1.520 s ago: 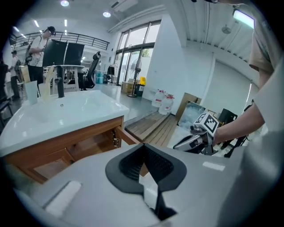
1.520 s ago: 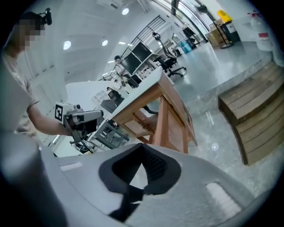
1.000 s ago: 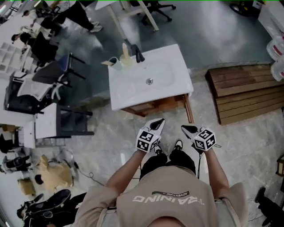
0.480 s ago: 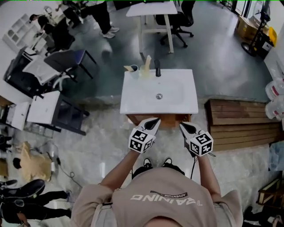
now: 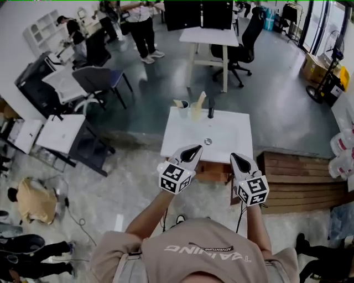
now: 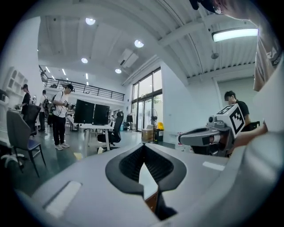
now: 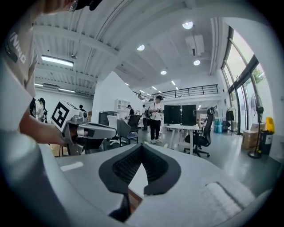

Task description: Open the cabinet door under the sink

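Head view: left hand-held gripper (image 5: 194, 149) and right hand-held gripper (image 5: 234, 158), jaws together, near the sink (image 5: 221, 137), pallet (image 5: 298, 177) beside.

- A white table (image 5: 209, 36) stands on the far side of the grey floor, with a black office chair (image 5: 246, 41) just beside it.
- Two dark monitors (image 5: 199, 14) stand beyond that table.
- A person in dark trousers (image 5: 145, 27) stands to the left of the table.
- A wooden pallet (image 5: 296, 182) lies on the floor at the right — white jugs (image 5: 342, 149) are near it.
- A grey chair (image 5: 99, 80) sits by a desk (image 5: 63, 83) on the left.
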Motion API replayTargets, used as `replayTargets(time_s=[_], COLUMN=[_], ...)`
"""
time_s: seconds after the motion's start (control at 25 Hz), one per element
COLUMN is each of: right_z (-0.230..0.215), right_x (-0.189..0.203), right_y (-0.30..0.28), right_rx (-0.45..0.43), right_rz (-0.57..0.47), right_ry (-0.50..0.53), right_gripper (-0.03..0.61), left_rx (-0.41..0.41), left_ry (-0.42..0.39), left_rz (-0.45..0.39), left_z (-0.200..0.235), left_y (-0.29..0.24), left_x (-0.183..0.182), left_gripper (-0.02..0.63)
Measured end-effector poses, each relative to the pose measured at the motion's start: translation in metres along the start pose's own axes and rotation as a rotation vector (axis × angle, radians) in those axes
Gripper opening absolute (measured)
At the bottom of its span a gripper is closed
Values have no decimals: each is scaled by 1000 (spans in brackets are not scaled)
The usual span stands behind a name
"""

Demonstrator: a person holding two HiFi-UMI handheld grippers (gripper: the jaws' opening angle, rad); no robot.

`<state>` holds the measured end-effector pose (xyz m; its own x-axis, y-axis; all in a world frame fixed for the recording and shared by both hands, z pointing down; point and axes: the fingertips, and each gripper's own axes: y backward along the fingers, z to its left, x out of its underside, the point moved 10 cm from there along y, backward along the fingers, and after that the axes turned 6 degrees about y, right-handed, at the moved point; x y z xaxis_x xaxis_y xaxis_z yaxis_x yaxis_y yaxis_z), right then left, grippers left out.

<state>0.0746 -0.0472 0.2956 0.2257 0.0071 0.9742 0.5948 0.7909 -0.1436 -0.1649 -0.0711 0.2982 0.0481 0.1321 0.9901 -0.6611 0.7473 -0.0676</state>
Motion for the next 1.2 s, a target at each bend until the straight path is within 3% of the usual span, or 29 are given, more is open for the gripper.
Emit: replayTargets(time_s=[0.24,0.56,1.0,1.2], right_z=[11,17,31,37], right_x=[-17,-23,-5,-5], right_y=[-4,-8,3,12], right_rx=[33,80,111,119], right_rz=[-39,-63,-16,-25], right_ry=[37,45,41,99], right_gripper=[2,1,0,0], left_rx=[-5,-13,-9,6], left_ry=[-24,-68,-64,-55], left_rz=[-69,-98,-44,-31], left_z=[4,11,7,5], left_y=[19,36,42,40], left_x=[-22,-30,1,8], left_gripper=[18,18,18,18])
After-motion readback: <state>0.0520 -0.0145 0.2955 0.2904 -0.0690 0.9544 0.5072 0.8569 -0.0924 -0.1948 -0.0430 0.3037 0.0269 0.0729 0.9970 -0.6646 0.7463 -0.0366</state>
